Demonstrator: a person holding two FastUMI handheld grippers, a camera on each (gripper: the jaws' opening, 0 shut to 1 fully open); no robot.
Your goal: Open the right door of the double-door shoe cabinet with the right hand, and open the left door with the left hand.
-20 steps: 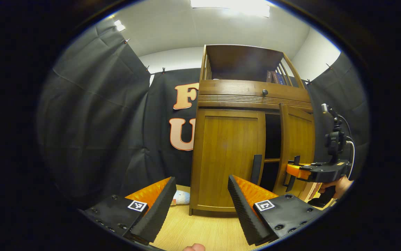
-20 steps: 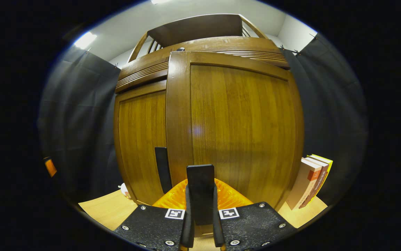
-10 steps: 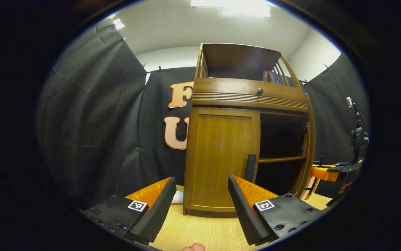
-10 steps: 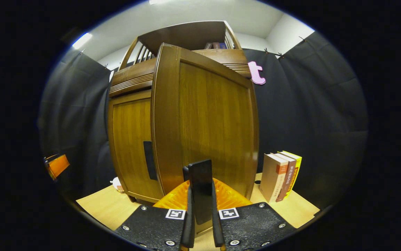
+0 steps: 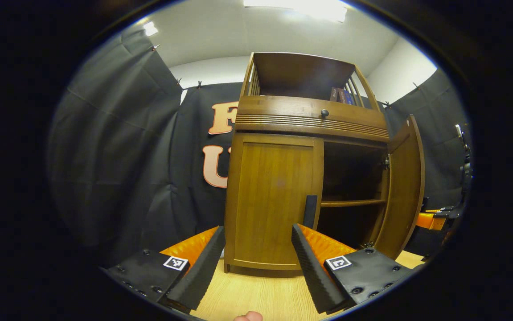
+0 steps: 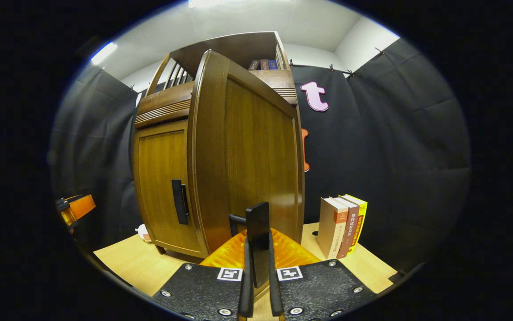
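The cabinet's point(image 5: 278, 196) right door point(image 5: 401, 187) has swung wider than half a second ago, baring a dark inside with one shelf point(image 5: 350, 203), while the right gripper point(image 6: 258, 272) stays clenched on that door's handle point(image 6: 257, 240). The left door point(image 5: 272, 200) is closed, its handle point(image 5: 309, 211) untouched; the left gripper point(image 5: 256, 263) hangs spread before it. Books point(image 6: 341, 225) stand right of the cabinet; their spines are unreadable.

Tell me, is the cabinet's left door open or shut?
Shut. In the left gripper view the left door sits flush in the cabinet frame, while the right door is swung wide, baring a dark shelf.
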